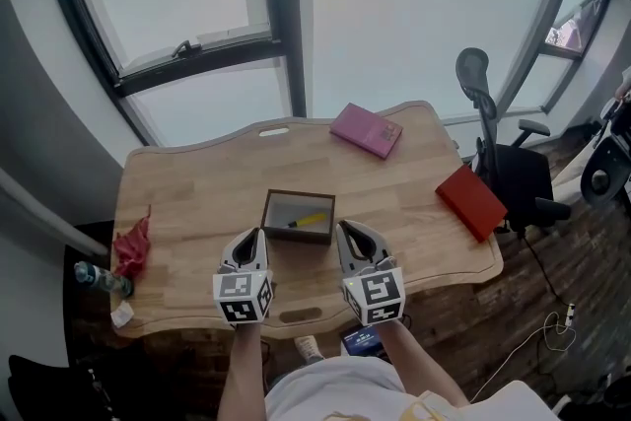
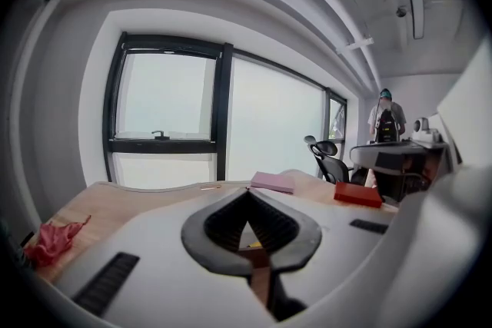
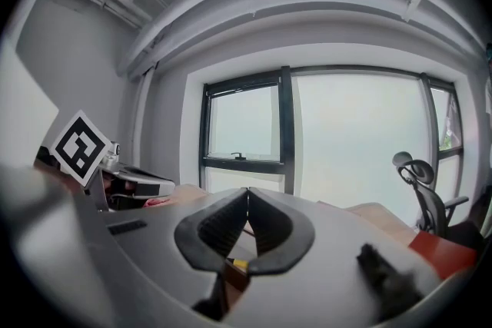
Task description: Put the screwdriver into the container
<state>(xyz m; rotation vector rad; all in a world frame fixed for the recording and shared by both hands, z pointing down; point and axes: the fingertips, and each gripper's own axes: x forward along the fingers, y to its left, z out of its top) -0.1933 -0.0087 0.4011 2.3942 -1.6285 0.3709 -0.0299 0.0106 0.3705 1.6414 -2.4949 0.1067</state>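
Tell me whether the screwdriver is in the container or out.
In. The head view shows the yellow screwdriver lying on the floor of the open-topped container, inside its dark walls.

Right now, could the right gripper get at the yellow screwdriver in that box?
Probably yes. The box is open on top, nothing covers the screwdriver, and the right gripper sits just beside the box's right wall. Its jaws are together, so they would have to open first.

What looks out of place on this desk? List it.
A crumpled red cloth lies at the desk's left edge, and a red book sits askew at the right edge, seemingly overhanging it. The screwdriver lies inside the box.
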